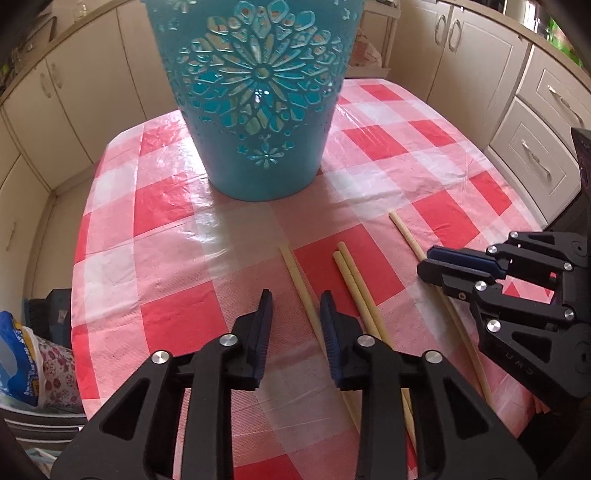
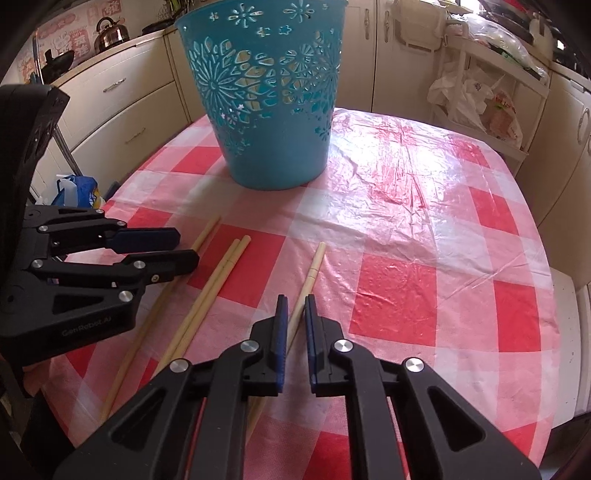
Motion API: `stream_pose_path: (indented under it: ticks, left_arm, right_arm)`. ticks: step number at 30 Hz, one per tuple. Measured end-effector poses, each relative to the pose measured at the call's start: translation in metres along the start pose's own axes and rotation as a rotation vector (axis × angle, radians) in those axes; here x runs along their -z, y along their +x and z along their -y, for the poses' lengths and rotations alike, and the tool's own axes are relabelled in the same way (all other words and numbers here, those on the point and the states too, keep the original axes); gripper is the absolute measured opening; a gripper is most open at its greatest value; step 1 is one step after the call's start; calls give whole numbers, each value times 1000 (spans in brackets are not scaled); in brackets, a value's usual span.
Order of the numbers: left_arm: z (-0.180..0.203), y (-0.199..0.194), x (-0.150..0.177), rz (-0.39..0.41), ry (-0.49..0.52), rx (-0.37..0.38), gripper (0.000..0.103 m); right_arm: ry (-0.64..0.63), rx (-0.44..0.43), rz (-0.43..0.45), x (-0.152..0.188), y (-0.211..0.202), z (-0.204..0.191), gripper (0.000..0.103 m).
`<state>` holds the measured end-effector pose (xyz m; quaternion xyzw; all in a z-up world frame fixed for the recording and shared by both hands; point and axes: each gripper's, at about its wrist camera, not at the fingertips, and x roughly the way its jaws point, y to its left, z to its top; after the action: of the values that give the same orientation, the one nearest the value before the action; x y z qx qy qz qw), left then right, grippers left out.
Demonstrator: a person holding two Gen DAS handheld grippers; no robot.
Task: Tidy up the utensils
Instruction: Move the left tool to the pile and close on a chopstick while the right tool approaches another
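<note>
Several pale wooden chopsticks lie on the red-and-white checked tablecloth (image 1: 177,214). A teal cut-out basket (image 1: 258,110) stands upright at the far side, also in the right wrist view (image 2: 273,110). My left gripper (image 1: 295,299) is open, low over the cloth, with one chopstick (image 1: 295,273) lying between its fingers. A pair of chopsticks (image 1: 351,277) lies just right of it. My right gripper (image 2: 295,301) is slightly open around the rightmost chopstick (image 2: 314,269), not clamped. It shows at the right in the left wrist view (image 1: 428,262), over a long chopstick (image 1: 406,232).
Cream kitchen cabinets (image 1: 535,147) surround the table. A blue plastic bag (image 1: 18,362) sits on the floor at the left. A white rack with bags (image 2: 480,92) stands beyond the table at the right. A kettle (image 2: 110,33) rests on the far counter.
</note>
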<state>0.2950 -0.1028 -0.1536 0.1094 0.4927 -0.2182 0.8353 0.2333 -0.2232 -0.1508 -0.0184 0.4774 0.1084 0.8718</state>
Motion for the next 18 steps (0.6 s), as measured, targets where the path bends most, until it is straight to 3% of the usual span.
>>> stream_pose_path:
  ticks: [3,4,7,11,15,18]
  left_arm:
    - [13,2,-2,-19,56,-58,29]
    - [14,3,-2,-23,59,-50,18]
    - [21,2,-2,-28,73,-34,5]
    - [22,0,3,-16,65,-26,5]
    - [25,0,3,-22,71,-46,6]
    - [29,0,5,-4,94,-65,5]
  right_arm:
    - [-35,26,-3,0,0,-5,10]
    - [-38,27,-3,0,0,-6,9]
    - [-20,13,-3,2,-1,-3,8]
    - [15,11,-5,3,-2,4,8]
    - [-50,59,-5,4,-2,-7,8]
    - [-38,50,0,5,-3,-5,7]
